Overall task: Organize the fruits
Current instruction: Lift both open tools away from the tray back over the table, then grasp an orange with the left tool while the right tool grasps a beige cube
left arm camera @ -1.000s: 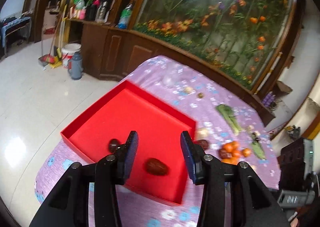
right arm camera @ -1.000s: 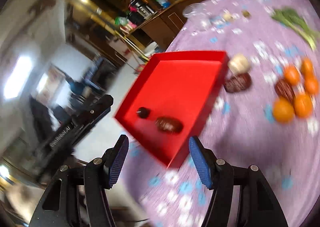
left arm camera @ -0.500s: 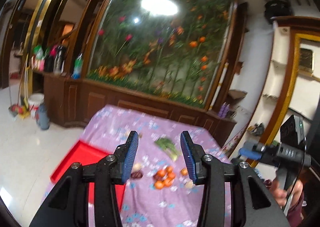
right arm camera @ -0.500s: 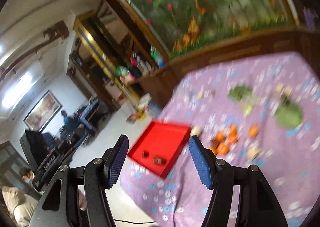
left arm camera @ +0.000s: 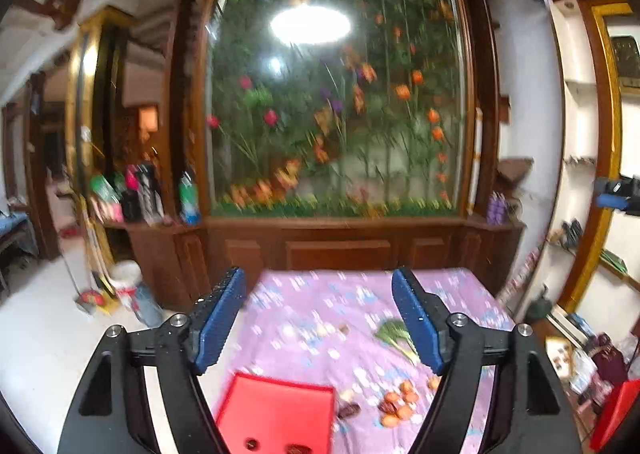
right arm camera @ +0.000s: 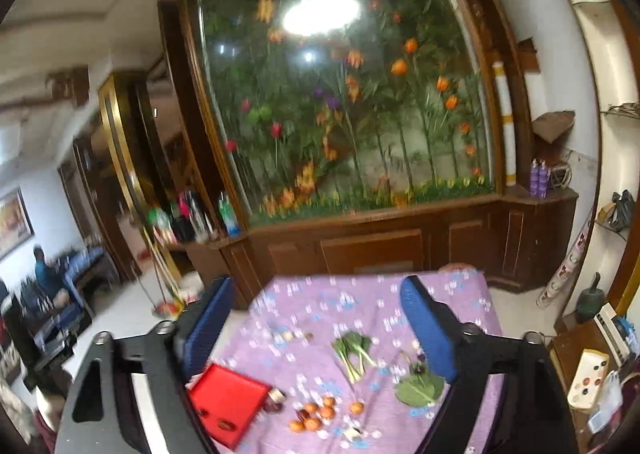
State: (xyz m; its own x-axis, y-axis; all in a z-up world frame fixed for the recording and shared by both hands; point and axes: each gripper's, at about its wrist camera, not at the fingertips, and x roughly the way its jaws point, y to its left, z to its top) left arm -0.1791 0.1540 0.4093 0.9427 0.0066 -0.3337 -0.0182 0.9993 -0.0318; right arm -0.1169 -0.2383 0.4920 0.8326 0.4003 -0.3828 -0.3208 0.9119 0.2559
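Note:
A red tray [left arm camera: 276, 410] lies at the near left of a purple flowered table [left arm camera: 320, 314]; it also shows in the right wrist view [right arm camera: 228, 398]. Two dark red fruits [left arm camera: 298, 448] lie in it. A cluster of small oranges [left arm camera: 398, 402] and dark red fruits [left arm camera: 348, 410] lies right of the tray, also in the right wrist view [right arm camera: 314, 414]. My left gripper [left arm camera: 320, 318] is open and empty, high above and well back from the table. My right gripper [right arm camera: 316, 330] is open and empty, also held high and back.
Green leafy vegetables [right arm camera: 356, 350] and a flat green leaf [right arm camera: 418, 390] lie right of the middle of the table. Small pale items [right arm camera: 288, 334] sit further back. A wooden cabinet with a large flower display [left arm camera: 336, 102] stands behind the table. A bucket [left arm camera: 126, 278] stands on the floor at left.
Both grippers have pulled up and far back from the tray, so the whole table and the room now show. Both stay open and empty.

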